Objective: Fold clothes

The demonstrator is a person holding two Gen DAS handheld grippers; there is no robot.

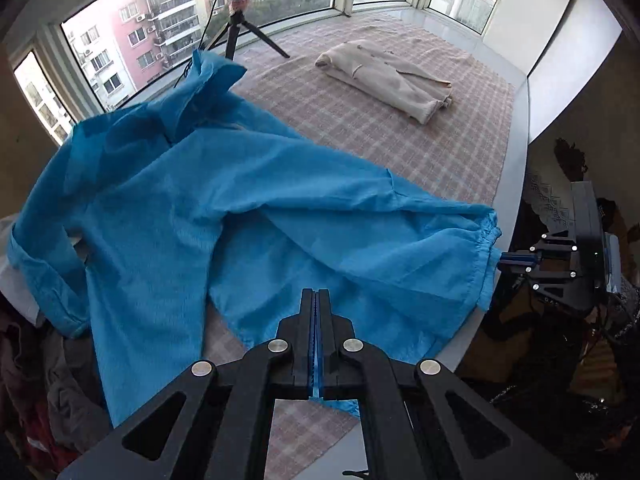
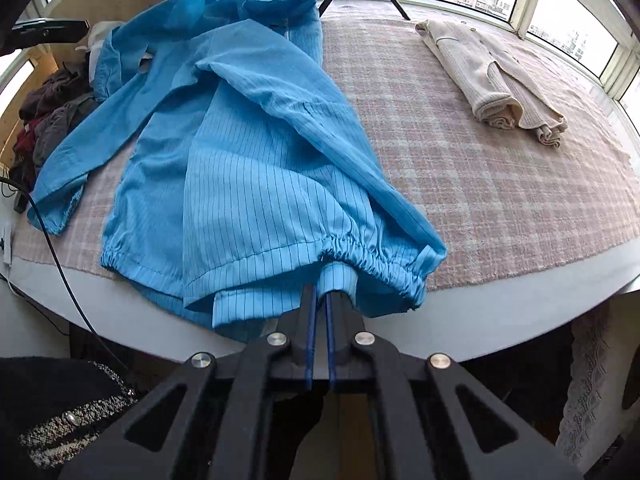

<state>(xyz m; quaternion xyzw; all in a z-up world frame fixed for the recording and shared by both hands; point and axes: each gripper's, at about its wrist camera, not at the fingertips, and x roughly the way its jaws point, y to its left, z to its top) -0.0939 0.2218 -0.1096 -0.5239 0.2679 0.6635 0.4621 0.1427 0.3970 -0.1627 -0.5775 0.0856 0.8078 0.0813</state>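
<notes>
A blue jacket (image 1: 240,208) lies spread and rumpled on the checked blanket (image 1: 400,148), its elastic hem at the near table edge. In the left wrist view my left gripper (image 1: 316,296) is shut, with a thin strip of the jacket's blue fabric pinched between its jaws. At the table's right edge my right gripper (image 1: 505,261) grips the gathered hem. In the right wrist view the right gripper (image 2: 320,292) is shut on a fold of the jacket (image 2: 248,152) just below the elastic band, with its fingertips buried in the cloth.
A folded cream garment (image 1: 388,80) (image 2: 496,76) lies at the far right of the blanket (image 2: 480,184). A ring-light tripod (image 1: 236,36) stands by the windows. A pile of dark clothes (image 2: 52,128) sits at the left. The white table rim (image 2: 520,332) curves close in front.
</notes>
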